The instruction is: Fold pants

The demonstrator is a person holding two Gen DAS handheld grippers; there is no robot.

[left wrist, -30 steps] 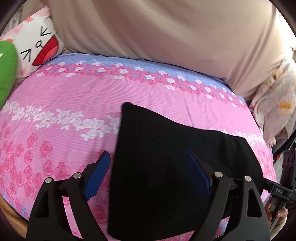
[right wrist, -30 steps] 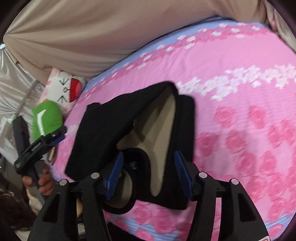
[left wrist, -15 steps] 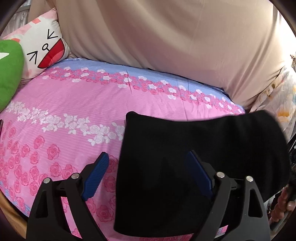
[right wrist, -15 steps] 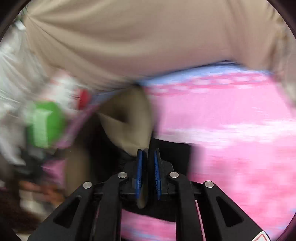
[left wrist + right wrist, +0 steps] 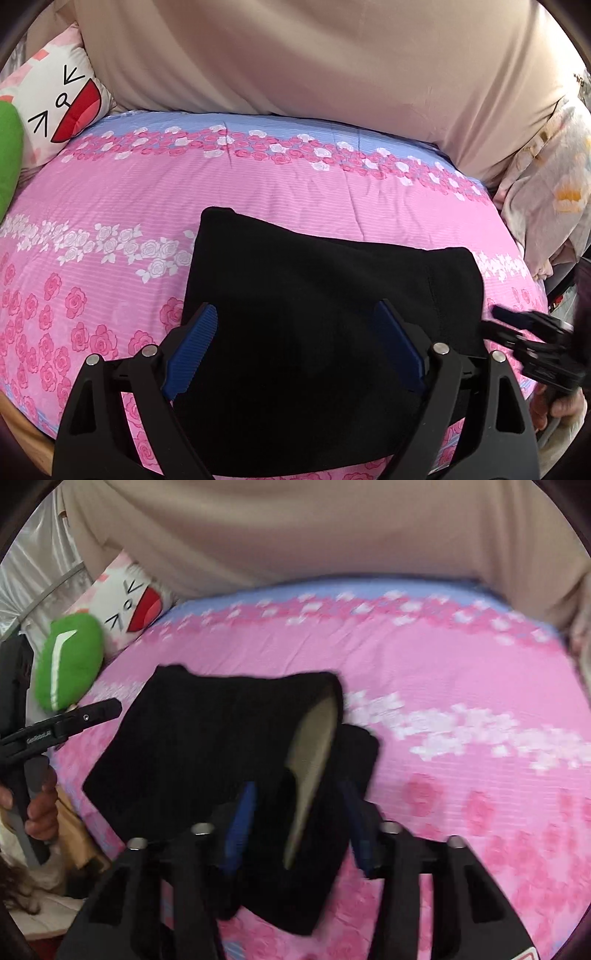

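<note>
Lying on the pink flowery bed [image 5: 258,192] are the black pants [image 5: 325,332], folded up into a thick, dark block. They sit on the near part of the bed, far from the white face pillow [image 5: 62,103] and the green pillow [image 5: 68,664] at the bed's left end.

The left tongs [image 5: 295,350] are wide open above the pants and hold nothing. The right tongs [image 5: 299,819] are partly open too, with a flap of the pants between their blue pads; the picture is blurry, but they do not seem to squeeze it.

The pants look soft and floppy, and I think they are light. A top layer near the right tongs stands up and shows a tan inside. Cloth like this bends and slides, so it is best to pinch it at an edge or a corner, through all the layers, and lay it down slowly.

Small white letters are on the side of the left tongs in the right view, but they are too tiny to read.
</note>
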